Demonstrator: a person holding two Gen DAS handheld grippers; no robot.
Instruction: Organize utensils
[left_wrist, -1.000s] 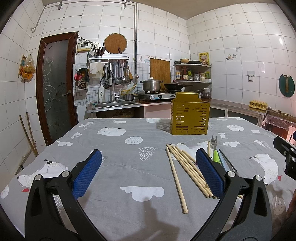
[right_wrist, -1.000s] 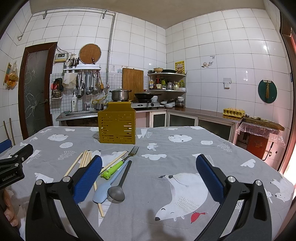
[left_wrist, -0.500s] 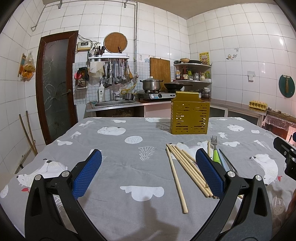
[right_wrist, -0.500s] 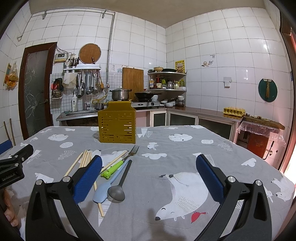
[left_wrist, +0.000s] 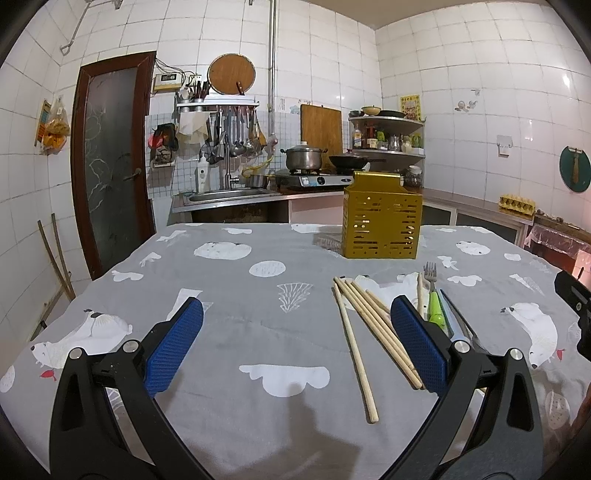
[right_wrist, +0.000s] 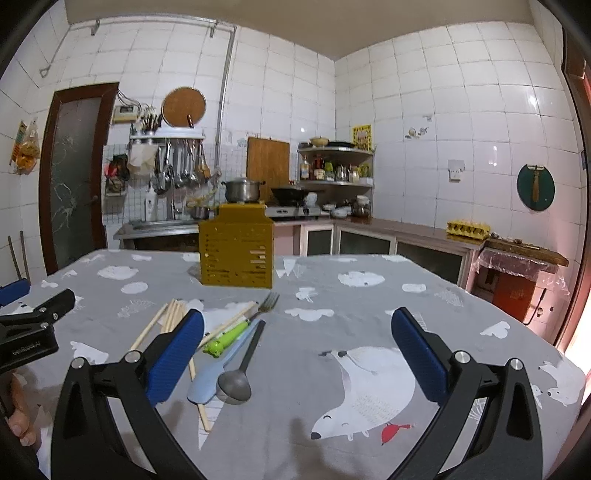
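Note:
A yellow slotted utensil holder (left_wrist: 382, 229) stands upright at the far middle of the table; it also shows in the right wrist view (right_wrist: 236, 254). Several wooden chopsticks (left_wrist: 356, 339) lie loose in front of it, with a green-handled fork (right_wrist: 240, 325), a dark spoon (right_wrist: 240, 369) and a pale blue spoon (right_wrist: 208, 384) beside them. My left gripper (left_wrist: 295, 343) is open and empty, low over the table, left of the chopsticks. My right gripper (right_wrist: 295, 350) is open and empty, to the right of the utensils.
The table is covered by a grey cloth with white bears (left_wrist: 221, 332). Behind it are a sink counter (left_wrist: 229, 195), a stove with a pot (left_wrist: 304, 158), corner shelves and a dark door (left_wrist: 110, 158). The left gripper shows at the left edge of the right wrist view (right_wrist: 29, 325).

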